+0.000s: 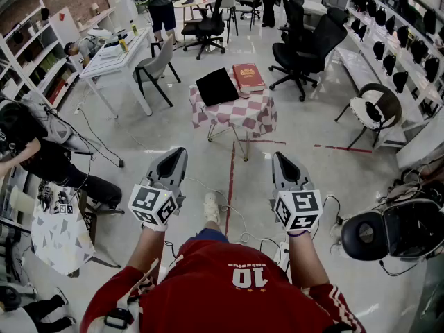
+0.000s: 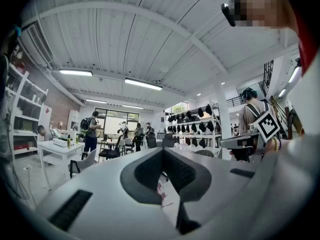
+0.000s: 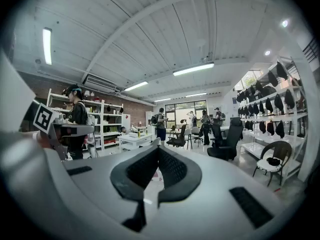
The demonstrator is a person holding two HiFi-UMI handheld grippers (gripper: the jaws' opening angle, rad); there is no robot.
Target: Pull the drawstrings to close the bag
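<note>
A flat black bag (image 1: 216, 86) lies on a small table with a red-and-white checked cloth (image 1: 239, 116), some way ahead of me on the floor. A red book (image 1: 248, 76) lies beside the bag on its right. I cannot make out any drawstrings from here. My left gripper (image 1: 177, 151) and right gripper (image 1: 279, 157) are held level side by side, well short of the table. Both are shut with nothing between the jaws. In the left gripper view (image 2: 162, 151) and the right gripper view (image 3: 157, 149) the black pads meet, and the room lies beyond.
A red tape line (image 1: 229, 186) and loose cables run over the floor between me and the table. Black office chairs (image 1: 305, 50) stand at the right, and a white desk (image 1: 114, 54) with a grey chair (image 1: 156, 64) at the left. A person (image 1: 35, 151) crouches at the far left.
</note>
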